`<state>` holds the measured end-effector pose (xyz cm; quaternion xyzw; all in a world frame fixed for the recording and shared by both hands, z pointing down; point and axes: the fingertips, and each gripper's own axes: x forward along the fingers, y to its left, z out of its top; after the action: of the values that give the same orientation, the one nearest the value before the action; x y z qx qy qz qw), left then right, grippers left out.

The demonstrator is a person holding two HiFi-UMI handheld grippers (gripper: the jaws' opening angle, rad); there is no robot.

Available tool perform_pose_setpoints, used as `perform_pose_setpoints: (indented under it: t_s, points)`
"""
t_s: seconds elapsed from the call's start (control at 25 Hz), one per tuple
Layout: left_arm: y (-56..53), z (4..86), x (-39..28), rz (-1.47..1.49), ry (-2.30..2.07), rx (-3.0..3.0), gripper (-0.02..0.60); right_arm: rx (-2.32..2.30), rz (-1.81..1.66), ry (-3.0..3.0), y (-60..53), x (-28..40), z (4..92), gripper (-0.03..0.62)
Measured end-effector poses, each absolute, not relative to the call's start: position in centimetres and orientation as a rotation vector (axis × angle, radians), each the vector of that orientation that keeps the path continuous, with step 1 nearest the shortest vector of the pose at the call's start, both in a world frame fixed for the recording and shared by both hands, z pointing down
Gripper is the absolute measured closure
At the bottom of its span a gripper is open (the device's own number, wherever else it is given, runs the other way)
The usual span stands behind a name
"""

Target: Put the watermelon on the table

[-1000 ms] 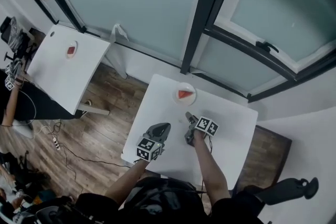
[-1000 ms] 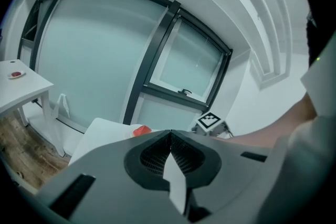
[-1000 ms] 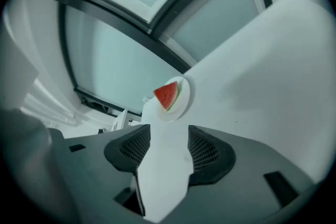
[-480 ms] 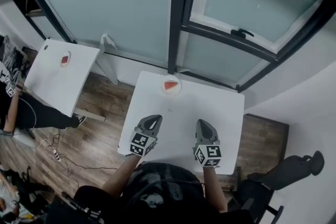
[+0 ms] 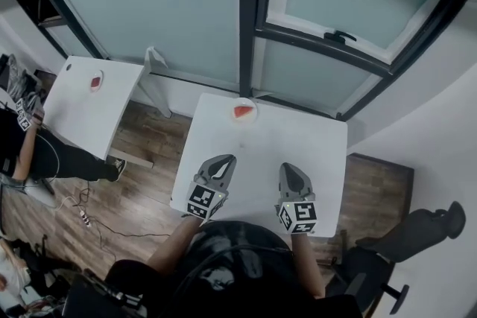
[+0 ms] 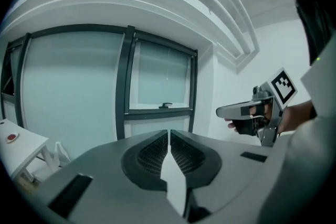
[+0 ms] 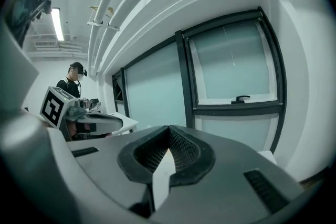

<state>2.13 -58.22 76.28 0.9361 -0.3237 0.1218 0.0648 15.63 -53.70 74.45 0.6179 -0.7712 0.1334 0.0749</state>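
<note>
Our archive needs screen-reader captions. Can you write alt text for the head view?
A watermelon slice sits on a plate at the far edge of a white table by a window. Nearer the camera, the left gripper and right gripper are held over the table, both shut and empty.

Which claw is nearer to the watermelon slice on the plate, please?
Left. The left claw hovers short of the watermelon slice, slightly left; the right claw is farther off, to its right.

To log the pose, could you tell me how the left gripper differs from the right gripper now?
The left gripper slants inward, near the table's left edge; the right gripper points almost straight ahead, right of the table's middle. Both are shut, empty and short of the watermelon.
</note>
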Motion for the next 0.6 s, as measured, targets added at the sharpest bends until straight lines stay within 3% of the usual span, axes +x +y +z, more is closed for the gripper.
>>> perform_pose_setpoints:
  t_s: [0.6]
  points:
    - [-55.4, 75.8, 1.2, 0.324, -1.009, 2.784, 0.575, 1.863, 0.447, -2.316, -51.6, 15.5, 75.0, 0.583]
